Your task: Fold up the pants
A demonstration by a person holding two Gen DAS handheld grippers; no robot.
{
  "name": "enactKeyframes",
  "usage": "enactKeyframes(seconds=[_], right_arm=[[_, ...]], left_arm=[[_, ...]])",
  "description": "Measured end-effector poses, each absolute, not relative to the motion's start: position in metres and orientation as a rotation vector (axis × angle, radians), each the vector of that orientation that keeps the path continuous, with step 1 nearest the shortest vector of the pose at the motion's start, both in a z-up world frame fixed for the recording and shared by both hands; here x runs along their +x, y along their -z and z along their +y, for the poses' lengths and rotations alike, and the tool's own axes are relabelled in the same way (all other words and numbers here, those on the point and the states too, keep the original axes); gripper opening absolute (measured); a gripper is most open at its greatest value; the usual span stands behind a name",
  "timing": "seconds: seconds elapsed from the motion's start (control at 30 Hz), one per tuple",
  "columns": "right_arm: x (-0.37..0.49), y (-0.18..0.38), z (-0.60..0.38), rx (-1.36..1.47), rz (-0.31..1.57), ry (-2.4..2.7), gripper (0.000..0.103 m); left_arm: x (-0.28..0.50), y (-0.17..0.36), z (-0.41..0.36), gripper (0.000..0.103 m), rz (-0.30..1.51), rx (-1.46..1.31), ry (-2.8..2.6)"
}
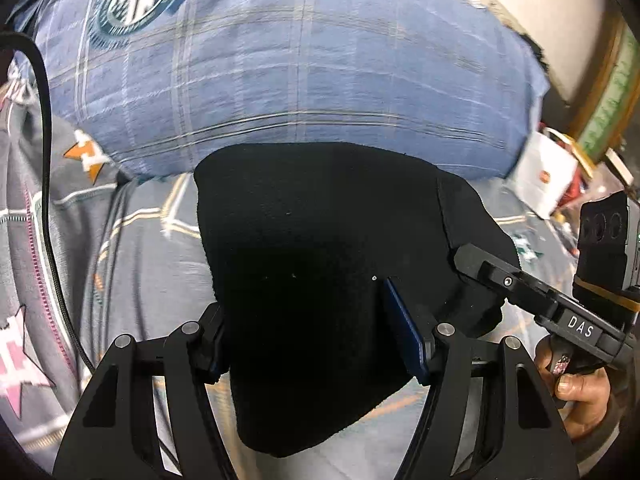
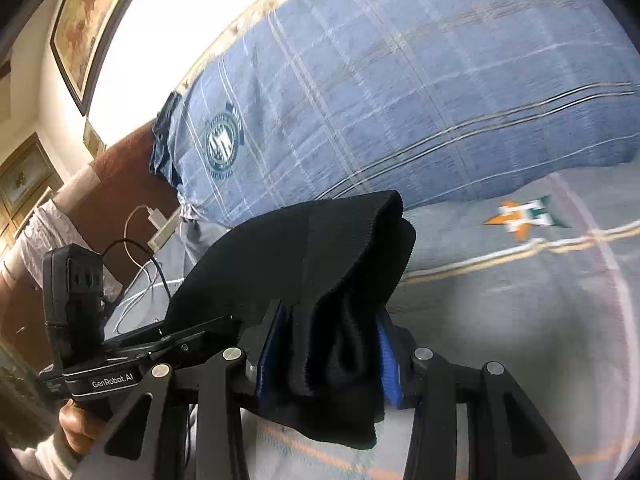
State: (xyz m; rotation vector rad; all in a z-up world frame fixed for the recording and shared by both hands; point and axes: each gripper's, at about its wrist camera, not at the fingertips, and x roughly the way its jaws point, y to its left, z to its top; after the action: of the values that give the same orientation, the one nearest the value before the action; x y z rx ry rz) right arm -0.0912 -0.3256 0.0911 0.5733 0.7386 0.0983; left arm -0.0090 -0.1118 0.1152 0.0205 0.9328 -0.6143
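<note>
The black pants (image 1: pixel 320 264) are being held up over the bed (image 2: pixel 520 300), clamped between the left gripper (image 1: pixel 316 340) fingers and bunched between the right gripper (image 2: pixel 328 344) fingers alike.

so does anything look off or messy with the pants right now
Nothing is damaged or spilled. The black pants are bunched unevenly between the right tool pads, with a loose flap drooping below, while the left tool holds a smoother edge.
</note>
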Motion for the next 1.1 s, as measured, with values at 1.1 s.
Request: enactKeyframes(seconds=[1.1], right_arm=[[-0.056,-0.054,-0.268,0.226,0.915,-0.049,0.047]], left_arm=[[0.004,-0.059,-0.100,0.075,0.946,0.079,0.380]])
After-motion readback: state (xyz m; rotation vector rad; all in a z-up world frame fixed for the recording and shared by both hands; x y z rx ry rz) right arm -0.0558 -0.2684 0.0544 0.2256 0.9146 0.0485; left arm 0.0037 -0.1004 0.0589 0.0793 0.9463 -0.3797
